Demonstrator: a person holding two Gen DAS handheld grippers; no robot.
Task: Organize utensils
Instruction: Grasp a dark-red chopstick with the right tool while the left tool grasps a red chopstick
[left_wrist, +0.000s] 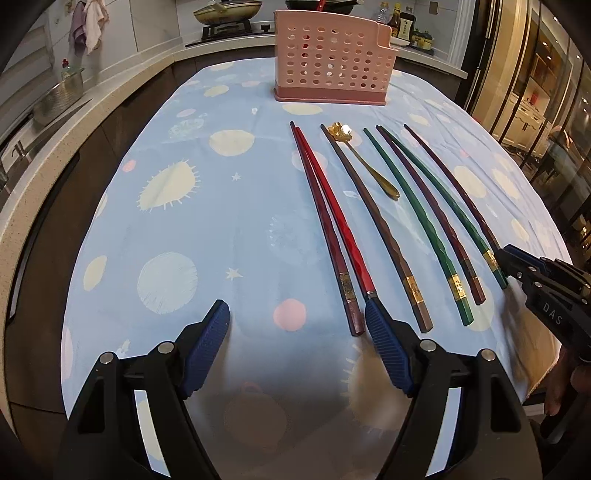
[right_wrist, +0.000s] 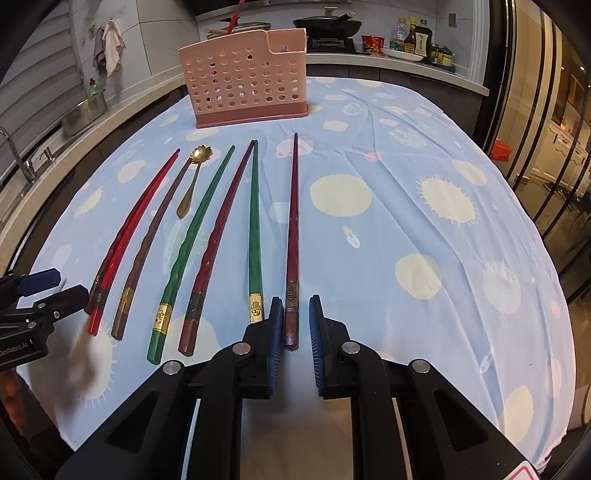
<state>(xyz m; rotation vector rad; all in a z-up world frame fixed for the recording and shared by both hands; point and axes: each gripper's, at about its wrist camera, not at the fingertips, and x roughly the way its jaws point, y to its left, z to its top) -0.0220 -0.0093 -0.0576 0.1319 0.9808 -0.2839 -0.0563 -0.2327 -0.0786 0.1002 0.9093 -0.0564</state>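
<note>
Several chopsticks lie side by side on the blue spotted tablecloth (right_wrist: 406, 258), with a gold spoon (right_wrist: 192, 177) (left_wrist: 369, 162) among them. A pink perforated holder (left_wrist: 332, 66) (right_wrist: 243, 81) stands upright behind them. My right gripper (right_wrist: 295, 306) straddles the near end of the rightmost dark red chopstick (right_wrist: 291, 221) (left_wrist: 454, 184). Its jaws are narrow, and a gap shows between the stick and the right pad. My left gripper (left_wrist: 295, 310) is wide open over bare cloth, and its right fingertip (left_wrist: 373, 310) is at the near end of the bright red chopstick (left_wrist: 325, 206).
Each gripper shows in the other's view: the right gripper (left_wrist: 517, 266) at the right edge, the left gripper (right_wrist: 48, 284) at the left edge. A counter with a sink and metal pot (left_wrist: 62, 96) runs along the left. Stove pans and bottles (right_wrist: 417, 40) stand behind; glass doors are at the right.
</note>
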